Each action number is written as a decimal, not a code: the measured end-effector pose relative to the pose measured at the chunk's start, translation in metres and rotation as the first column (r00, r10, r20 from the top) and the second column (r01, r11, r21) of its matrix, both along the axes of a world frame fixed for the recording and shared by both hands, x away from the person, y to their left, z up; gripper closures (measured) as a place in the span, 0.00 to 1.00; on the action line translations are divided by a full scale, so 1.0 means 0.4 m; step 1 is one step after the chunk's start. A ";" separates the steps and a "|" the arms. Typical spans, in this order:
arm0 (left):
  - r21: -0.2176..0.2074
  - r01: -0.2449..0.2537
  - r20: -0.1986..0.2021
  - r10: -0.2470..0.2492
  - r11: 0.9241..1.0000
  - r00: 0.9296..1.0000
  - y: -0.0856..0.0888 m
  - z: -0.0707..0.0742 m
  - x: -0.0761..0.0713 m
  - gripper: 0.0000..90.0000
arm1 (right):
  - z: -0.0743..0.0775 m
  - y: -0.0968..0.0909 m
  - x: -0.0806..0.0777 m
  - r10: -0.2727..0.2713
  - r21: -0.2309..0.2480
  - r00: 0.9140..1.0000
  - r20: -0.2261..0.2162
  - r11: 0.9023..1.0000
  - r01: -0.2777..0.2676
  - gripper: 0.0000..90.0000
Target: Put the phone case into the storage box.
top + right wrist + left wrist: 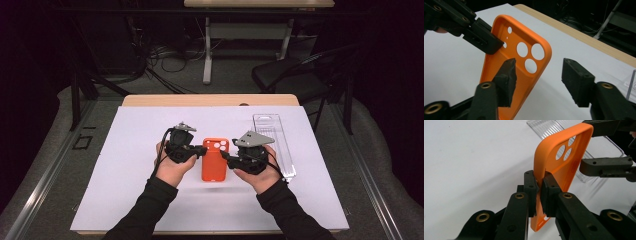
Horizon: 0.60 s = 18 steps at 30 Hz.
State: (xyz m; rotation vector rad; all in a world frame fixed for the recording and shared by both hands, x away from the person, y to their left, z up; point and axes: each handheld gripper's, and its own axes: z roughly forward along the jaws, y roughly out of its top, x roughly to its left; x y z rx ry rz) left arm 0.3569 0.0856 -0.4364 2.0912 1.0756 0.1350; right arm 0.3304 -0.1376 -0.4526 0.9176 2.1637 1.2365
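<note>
One orange phone case (215, 161), three large camera holes, lying mid-sheet. One left gripper (199, 150), clamped on the case's left edge. One right gripper (224, 156), jaws apart astride the case's right edge. One clear plastic tray (274, 142), right of the case.

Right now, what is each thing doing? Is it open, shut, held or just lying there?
Orange phone case: empty, no phone in it, held by one long edge.
Left gripper: shut on the case's edge.
Right gripper: open, jaws either side of the case's other edge, pads not pressing.
Clear plastic package: lying flat on the white sheet, untouched.
</note>
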 end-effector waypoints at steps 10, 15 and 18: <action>-0.004 -0.001 -0.005 0.001 1.000 1.000 0.000 -0.002 -0.003 0.93 | 0.007 0.000 0.000 -0.017 -0.013 1.000 0.009 1.000 0.017 0.61; 0.004 0.003 0.000 -0.003 1.000 1.000 -0.003 -0.003 -0.003 0.93 | 0.009 0.003 0.001 -0.015 -0.017 1.000 0.020 1.000 0.015 0.66; 0.005 0.001 -0.002 -0.001 1.000 1.000 -0.005 -0.005 -0.004 0.93 | 0.010 0.005 0.002 -0.021 -0.020 0.999 0.030 1.000 0.021 0.69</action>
